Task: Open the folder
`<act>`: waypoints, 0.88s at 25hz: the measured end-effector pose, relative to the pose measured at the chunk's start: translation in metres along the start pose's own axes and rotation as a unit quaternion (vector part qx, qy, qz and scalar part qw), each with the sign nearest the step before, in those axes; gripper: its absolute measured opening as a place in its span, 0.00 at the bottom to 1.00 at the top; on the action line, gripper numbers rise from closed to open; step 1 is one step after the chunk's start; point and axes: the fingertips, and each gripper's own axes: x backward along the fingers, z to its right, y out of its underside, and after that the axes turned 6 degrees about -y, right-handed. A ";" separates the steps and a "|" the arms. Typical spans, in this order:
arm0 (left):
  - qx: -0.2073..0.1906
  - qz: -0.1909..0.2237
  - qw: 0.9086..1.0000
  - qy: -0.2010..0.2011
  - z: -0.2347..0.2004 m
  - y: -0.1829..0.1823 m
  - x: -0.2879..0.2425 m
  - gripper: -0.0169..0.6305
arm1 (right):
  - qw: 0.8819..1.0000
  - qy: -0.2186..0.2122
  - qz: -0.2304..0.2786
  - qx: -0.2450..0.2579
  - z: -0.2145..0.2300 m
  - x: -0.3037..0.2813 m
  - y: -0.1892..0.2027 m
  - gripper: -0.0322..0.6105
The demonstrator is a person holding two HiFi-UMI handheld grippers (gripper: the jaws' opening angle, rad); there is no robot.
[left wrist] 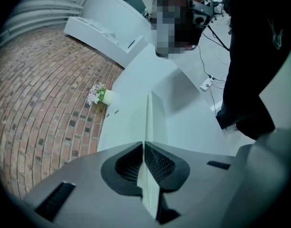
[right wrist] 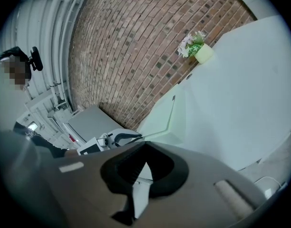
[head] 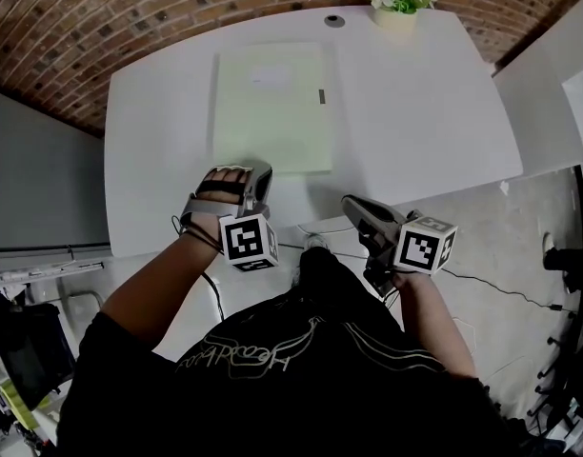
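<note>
Clamping our left tool (left wrist: 144, 146) on the near edge of the folder (head: 272, 103), toward the front edge of the tabletop (head: 415, 112), with our right tool (right wrist: 145, 146) closed and empty, we judge lifting the cover comes next.

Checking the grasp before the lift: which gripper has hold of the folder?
The left gripper, its jaws clamped on the pale green folder's near edge. The right gripper hangs at the table's near edge, holding nothing.

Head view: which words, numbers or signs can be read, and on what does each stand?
No text can be read.
shirt: script print, upside down, not legible.
folder: pale label, too faint to read.
left gripper, right gripper: square markers, no words.
</note>
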 end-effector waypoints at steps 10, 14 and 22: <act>0.031 0.002 0.999 0.041 -0.006 0.000 0.003 0.05 | 1.000 0.008 -0.011 0.014 0.010 -0.021 -0.015 0.05; 0.041 0.004 0.998 0.049 -0.008 0.000 0.004 0.05 | 0.999 0.012 -0.022 0.025 0.014 -0.029 -0.016 0.05; 0.054 0.006 0.997 0.057 -0.012 -0.003 0.008 0.05 | 0.998 0.024 -0.040 0.042 0.026 -0.042 -0.013 0.05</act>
